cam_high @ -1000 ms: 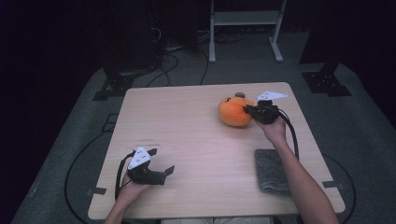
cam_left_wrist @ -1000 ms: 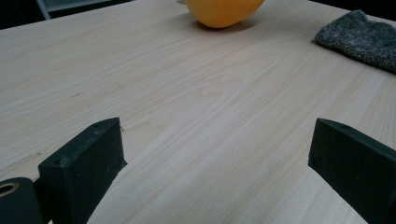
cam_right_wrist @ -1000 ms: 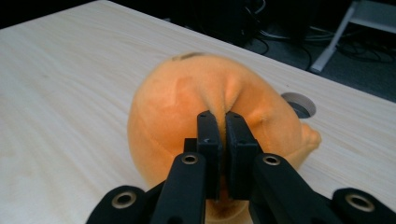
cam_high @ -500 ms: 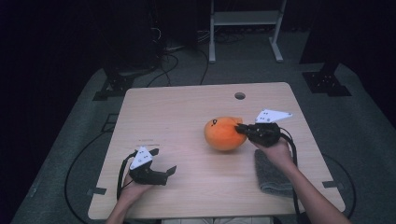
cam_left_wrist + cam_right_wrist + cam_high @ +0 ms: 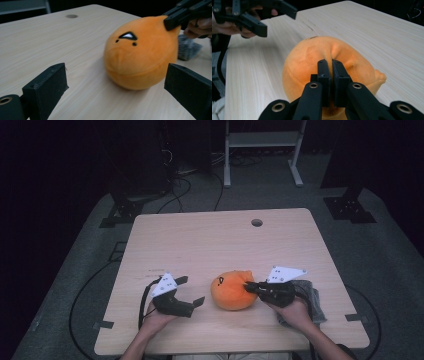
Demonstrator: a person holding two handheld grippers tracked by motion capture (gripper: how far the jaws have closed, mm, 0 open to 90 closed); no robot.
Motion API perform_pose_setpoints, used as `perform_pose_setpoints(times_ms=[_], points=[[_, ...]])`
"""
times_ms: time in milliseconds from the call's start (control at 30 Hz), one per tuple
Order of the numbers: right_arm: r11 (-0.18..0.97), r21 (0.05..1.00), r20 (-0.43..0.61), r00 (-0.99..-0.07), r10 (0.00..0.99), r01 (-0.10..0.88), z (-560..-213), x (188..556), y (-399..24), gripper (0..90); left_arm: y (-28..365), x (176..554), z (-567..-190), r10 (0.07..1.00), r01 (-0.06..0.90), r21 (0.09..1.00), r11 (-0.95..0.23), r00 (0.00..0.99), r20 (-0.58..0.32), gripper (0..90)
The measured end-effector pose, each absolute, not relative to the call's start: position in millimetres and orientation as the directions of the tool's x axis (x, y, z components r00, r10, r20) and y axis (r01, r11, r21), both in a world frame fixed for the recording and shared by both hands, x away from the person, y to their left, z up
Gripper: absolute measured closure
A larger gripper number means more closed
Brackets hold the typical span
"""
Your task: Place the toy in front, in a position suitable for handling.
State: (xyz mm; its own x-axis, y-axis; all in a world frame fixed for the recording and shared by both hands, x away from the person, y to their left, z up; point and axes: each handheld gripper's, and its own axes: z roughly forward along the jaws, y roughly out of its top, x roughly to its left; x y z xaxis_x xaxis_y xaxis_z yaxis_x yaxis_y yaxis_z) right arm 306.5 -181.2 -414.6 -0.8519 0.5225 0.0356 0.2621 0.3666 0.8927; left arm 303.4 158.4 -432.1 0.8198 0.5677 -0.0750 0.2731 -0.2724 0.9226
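Observation:
An orange plush toy with a small black-and-white face rests on the wooden table near its front edge. My right gripper comes in from the right and is shut on a fold of the plush toy's fabric; in the right gripper view the gripper has both jaws pinching the fold on the toy. My left gripper sits just left of the toy, open, its jaws wide apart and facing it. In the left gripper view the toy lies a little beyond the left gripper, untouched by it.
A grey folded cloth lies under the right hand, near the table's right front corner. A round cable hole is at the back of the table. Dark floor, cables and a white stand leg surround the table.
The right gripper has brought the plush toy from the far right of the table to the front centre. The left gripper has shifted slightly toward the toy.

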Motion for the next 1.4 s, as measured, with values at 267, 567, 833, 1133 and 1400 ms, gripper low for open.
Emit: perform_pose_setpoints(times_ms=[267,567,833,1133,1400], points=[[0.397,0.884,0.031,-0.879,0.476,0.247,-427,290,-195,80.1,114,320,-431,0.504,0.229,0.912,-0.339,0.863,-0.029,3.8],[0.412,0.875,0.046,-0.892,0.451,0.253,-431,284,-210,61.1,90,326,-440,0.408,0.204,0.909,-0.362,0.912,-0.042,18.5],[0.371,0.876,0.048,-0.821,0.569,0.308,-422,291,-256,43.2,86,318,-442,0.379,0.168,0.897,-0.408,0.926,-0.002,29.4],[0.424,0.794,0.056,-0.747,0.663,0.435,-440,319,-287,34.2,88,315,-445,0.384,0.171,0.894,-0.414,0.923,0.001,31.0],[0.507,0.698,0.041,-0.735,0.676,0.506,-469,330,-286,39.4,89,313,-446,0.381,0.165,0.893,-0.42,0.925,0.008,28.8]])
